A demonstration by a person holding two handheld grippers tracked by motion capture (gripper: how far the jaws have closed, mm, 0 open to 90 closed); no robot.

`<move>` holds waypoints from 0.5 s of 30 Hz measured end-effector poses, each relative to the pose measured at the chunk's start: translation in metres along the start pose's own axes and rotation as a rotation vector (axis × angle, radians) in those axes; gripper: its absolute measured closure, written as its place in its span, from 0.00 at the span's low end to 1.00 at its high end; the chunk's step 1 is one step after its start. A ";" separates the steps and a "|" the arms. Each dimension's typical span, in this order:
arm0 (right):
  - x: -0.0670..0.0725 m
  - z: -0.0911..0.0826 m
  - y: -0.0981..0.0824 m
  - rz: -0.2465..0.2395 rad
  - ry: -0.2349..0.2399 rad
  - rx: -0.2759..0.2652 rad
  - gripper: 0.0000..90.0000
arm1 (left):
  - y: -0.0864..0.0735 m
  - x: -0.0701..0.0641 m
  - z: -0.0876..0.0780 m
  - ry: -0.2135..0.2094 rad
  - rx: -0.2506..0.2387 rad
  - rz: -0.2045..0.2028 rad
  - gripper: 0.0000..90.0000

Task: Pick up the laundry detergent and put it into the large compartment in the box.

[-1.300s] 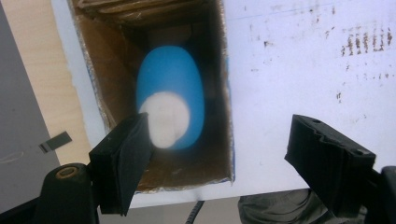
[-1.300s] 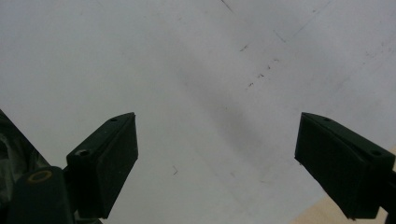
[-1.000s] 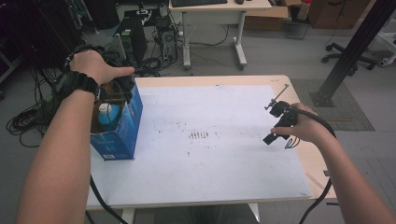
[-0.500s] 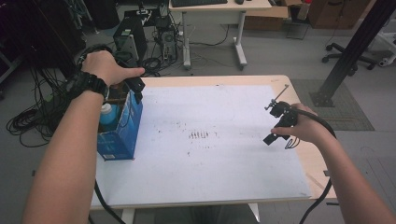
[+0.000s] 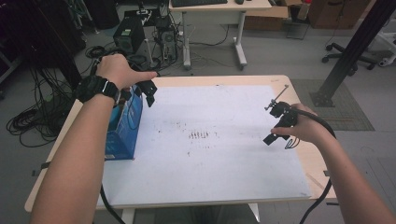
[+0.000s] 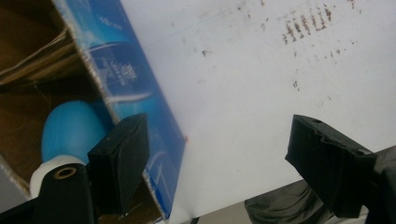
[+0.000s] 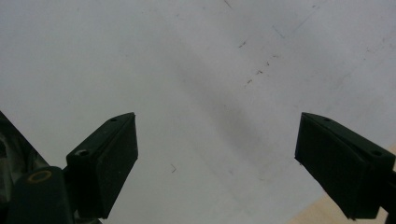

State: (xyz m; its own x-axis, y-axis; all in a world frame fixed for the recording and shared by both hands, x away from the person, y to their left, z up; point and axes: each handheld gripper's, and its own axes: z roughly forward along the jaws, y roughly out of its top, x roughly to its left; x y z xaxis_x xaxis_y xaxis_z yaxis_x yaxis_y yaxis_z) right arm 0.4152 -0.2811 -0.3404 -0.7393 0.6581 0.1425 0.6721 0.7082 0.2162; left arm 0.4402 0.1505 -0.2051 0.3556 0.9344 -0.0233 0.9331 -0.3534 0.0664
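The left gripper [image 6: 217,163] hangs with jaws spread wide over the edge of the blue box [image 6: 135,107], a blue cap [image 6: 70,130] inside the box by one jaw, the white speckled sheet [image 6: 252,79] beneath the other.

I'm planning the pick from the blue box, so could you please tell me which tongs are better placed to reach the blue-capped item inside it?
Left. The left tongs hang open at the blue box, with the blue-capped item beside one jaw. The right tongs are across the white sheet.

Black wristwatch [image 5: 99,87], black cabled tongs [image 5: 148,93]
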 end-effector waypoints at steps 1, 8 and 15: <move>0.000 0.000 0.000 0.000 -0.001 0.001 0.15 | 0.000 -0.001 0.001 -0.003 -0.002 0.001 0.24; 0.000 0.000 0.000 -0.001 -0.001 -0.001 0.15 | 0.003 -0.009 0.005 -0.015 -0.001 0.036 0.24; 0.000 -0.001 0.000 -0.002 -0.002 -0.002 0.15 | 0.005 -0.016 0.007 -0.020 0.001 0.057 0.24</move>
State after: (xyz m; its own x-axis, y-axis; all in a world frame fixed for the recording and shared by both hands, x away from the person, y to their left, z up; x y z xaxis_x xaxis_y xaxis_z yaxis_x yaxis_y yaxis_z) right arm 0.4150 -0.2816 -0.3391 -0.7405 0.6573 0.1397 0.6705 0.7089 0.2188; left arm 0.4400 0.1335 -0.2117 0.4095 0.9115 -0.0398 0.9112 -0.4064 0.0670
